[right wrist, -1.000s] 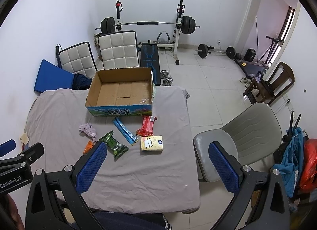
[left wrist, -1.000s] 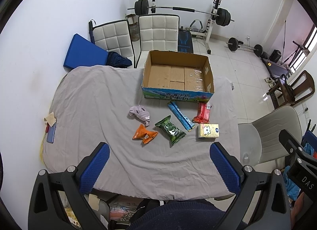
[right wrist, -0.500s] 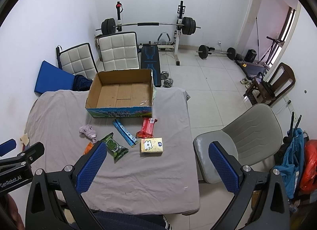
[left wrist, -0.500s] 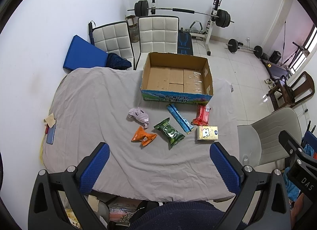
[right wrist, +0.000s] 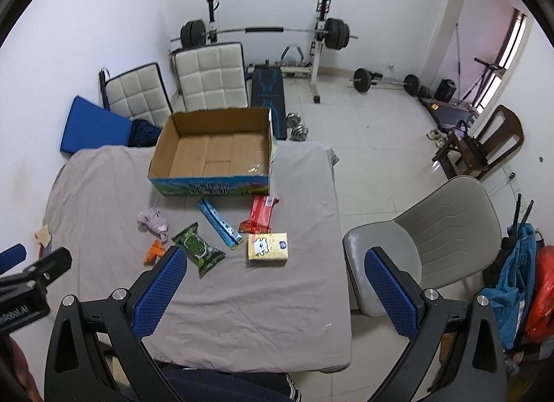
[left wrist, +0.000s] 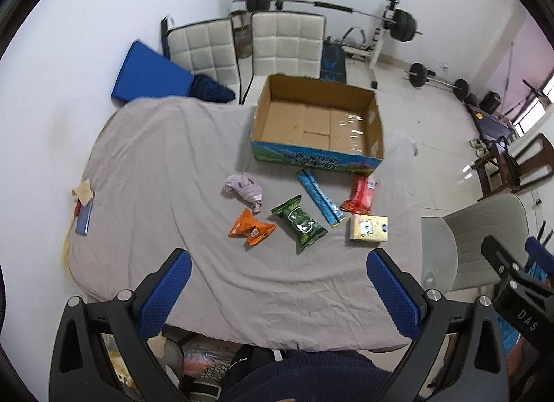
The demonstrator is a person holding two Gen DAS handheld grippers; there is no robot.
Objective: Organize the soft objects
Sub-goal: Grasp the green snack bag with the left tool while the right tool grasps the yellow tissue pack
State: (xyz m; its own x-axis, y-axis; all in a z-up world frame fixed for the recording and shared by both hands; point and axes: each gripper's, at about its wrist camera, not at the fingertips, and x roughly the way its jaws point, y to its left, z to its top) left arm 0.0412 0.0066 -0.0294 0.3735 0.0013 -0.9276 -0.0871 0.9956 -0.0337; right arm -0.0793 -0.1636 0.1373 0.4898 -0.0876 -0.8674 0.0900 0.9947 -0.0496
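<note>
The left gripper [left wrist: 278, 284] hangs high above the near edge of the grey-sheeted table [left wrist: 155, 166], its blue-padded fingers spread wide with nothing between them; the right gripper [right wrist: 275, 282] hangs likewise, spread and empty, over the table's right side. The left wrist view shows the table's whole left half, with a small paper scrap [left wrist: 83, 190] and a blue flat object [left wrist: 84, 216] at its left edge, and all of the orange packet [left wrist: 251, 227]. In the right wrist view that packet is half hidden behind the gripper's left finger, but this view shows the floor to the right, a grey chair [right wrist: 426, 228] just beside the table, a brown wooden chair [right wrist: 484, 145] and a pair of dumbbells [right wrist: 298, 126] behind the box. Six soft things lie loose on the sheet, all in front of the open cardboard box [left wrist: 316, 124], which holds nothing: one crumpled lilac cloth [left wrist: 244, 189], one orange packet, one green packet [left wrist: 299, 221], one long blue packet [left wrist: 320, 197], one red packet [left wrist: 360, 194] and one yellow tissue pack [left wrist: 368, 227]. The blue packet's far end lies just beside the box front. Two white padded chairs [left wrist: 242, 48] stand behind the table.
</note>
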